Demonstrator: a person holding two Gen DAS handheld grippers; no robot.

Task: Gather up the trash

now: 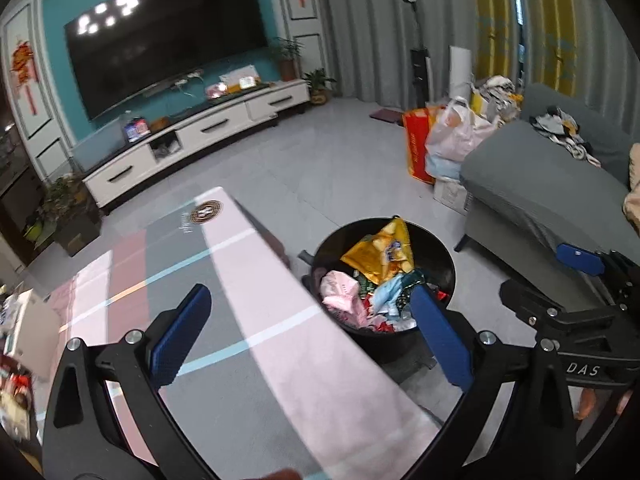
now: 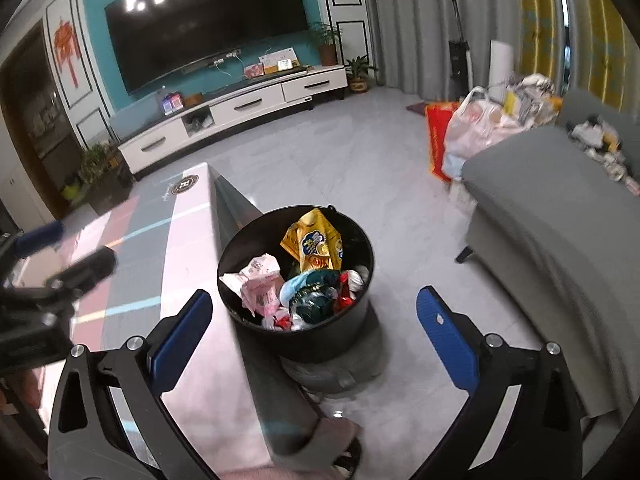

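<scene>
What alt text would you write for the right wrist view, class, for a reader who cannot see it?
A round black plastic bin full of crumpled wrappers, a yellow snack bag on top, stands on grey floor beside a pink-and-grey striped table. The blue-padded right gripper hangs open and empty above it; a grey sofa sits right.

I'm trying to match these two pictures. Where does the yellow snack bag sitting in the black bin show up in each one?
Left wrist view: the yellow snack bag lies right of centre, at the far side of the black bin.
Right wrist view: the yellow snack bag is near the centre, again at the bin's far side.
Shared landmark: the large television on the teal wall, upper left in both.
</scene>
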